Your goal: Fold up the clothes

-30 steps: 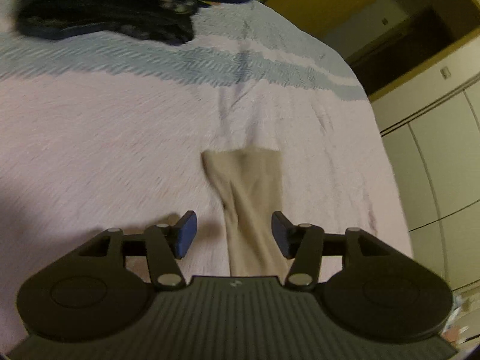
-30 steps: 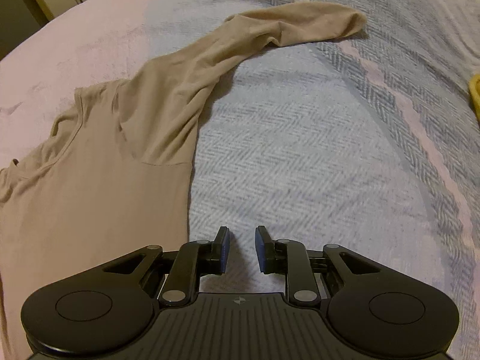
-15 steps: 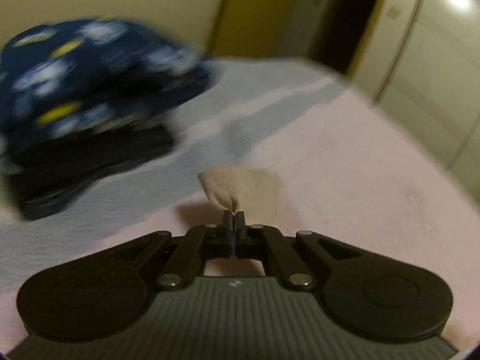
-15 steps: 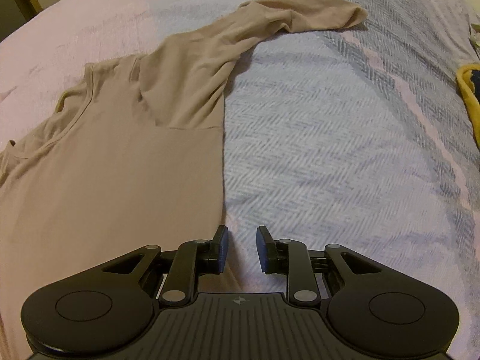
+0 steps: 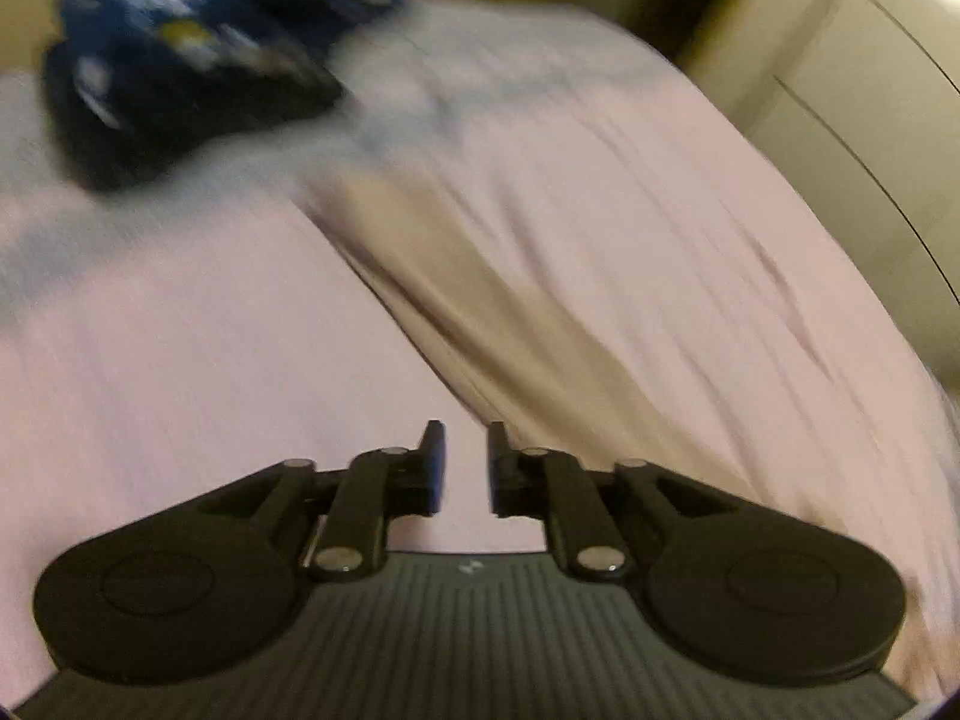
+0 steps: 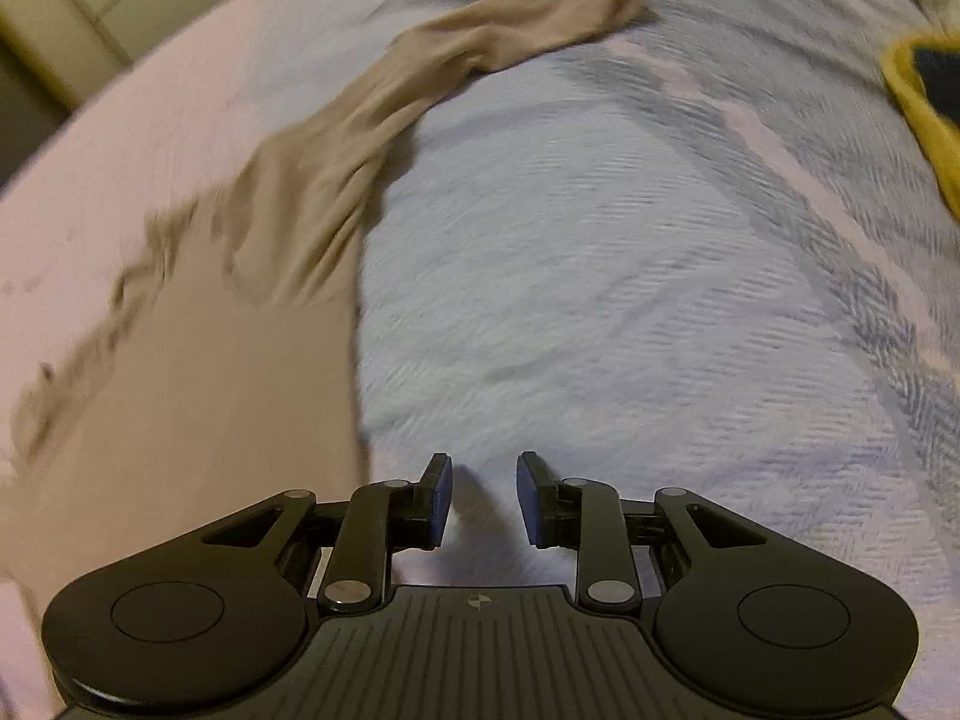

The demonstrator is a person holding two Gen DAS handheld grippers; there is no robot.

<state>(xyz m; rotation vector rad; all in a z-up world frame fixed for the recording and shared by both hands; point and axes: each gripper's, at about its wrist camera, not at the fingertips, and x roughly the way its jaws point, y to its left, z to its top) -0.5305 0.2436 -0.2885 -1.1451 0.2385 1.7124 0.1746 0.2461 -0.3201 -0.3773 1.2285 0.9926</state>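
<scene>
Left wrist view: we see the left claw [image 5: 465,462] above the bed [image 5: 180,360], the whole picture smeared by motion blur.
Left claw state: its jaws stand a little apart and are opening; we see only the pink cover in the gap, no cloth between the pads.
Sleeve: one sleeve of the beige shirt [image 5: 480,294] runs as a long band from the upper middle down toward the right finger, passing just beside it; we cannot tell whether it touches.
Dark pile: a dark blue patterned heap of clothes [image 5: 198,42] lies at the far left end of the bed, well apart from the claw.
Room edge: pale cupboard doors [image 5: 852,90] stand beyond the bed on the right.
Right wrist view: we see the right claw [image 6: 483,501] pointing down at the blue-grey woven bedspread [image 6: 600,300].
Right claw state: its jaws are partly apart and opening, with nothing between them but the bedspread below.
Shirt body: the beige shirt [image 6: 198,396] lies flat to the left of the claw, its side edge near the left finger.
Far sleeve: the other sleeve [image 6: 456,54] curves up and to the right across the bedspread.
Right edge: a yellow-trimmed dark item [image 6: 924,96] lies at the far right.
</scene>
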